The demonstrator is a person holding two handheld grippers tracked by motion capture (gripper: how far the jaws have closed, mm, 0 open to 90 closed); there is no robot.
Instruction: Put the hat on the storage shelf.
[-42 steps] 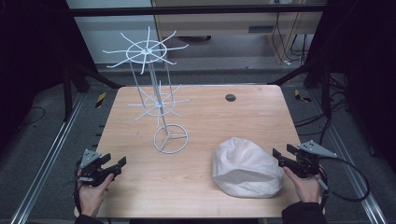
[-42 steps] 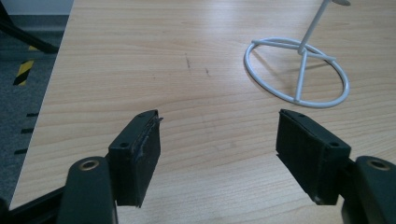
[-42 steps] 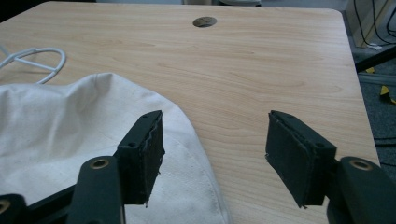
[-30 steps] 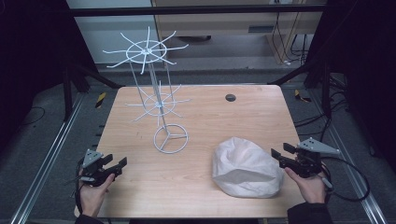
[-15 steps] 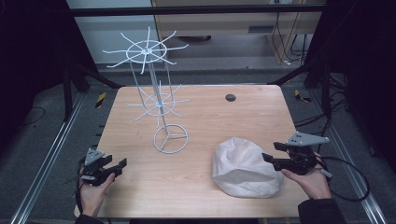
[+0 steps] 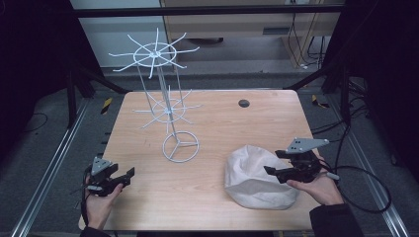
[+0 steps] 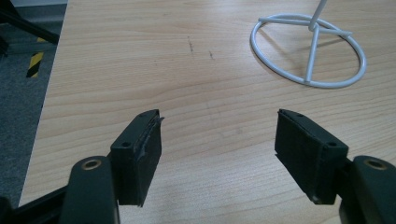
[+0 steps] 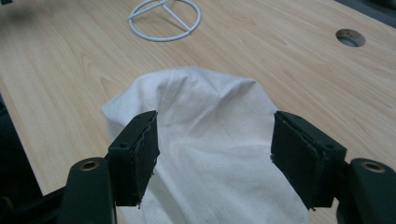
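Early stage of the work: the white cloth hat [image 6: 257, 178] lies slumped on the near right part of the wooden table [image 6: 222, 123], not yet gripped, and none of the arms of the white wire rack [image 6: 168, 111] carries anything. Judging from this layout, the grasp, the lift and the carry toward the rack all remain to be done. The right gripper [image 6: 284, 170] is held low over the hat's right edge, pointing leftward across the crown, with the person's hand behind it near the table's right side; in the right gripper view its jaws stand wide apart with the cloth [image 8: 210, 140] lying between and below them, and whether the pads touch the fabric cannot be told. The left gripper [image 6: 118, 177] hovers at the near left corner of the table, well apart from the hat, aimed toward the rack's ring base [image 7: 308, 51]; its jaws are likewise spread, with bare wood between them. The rack stands upright left of centre, its round foot flat on the table. A small dark hole [image 6: 243, 103] marks the far side of the tabletop.
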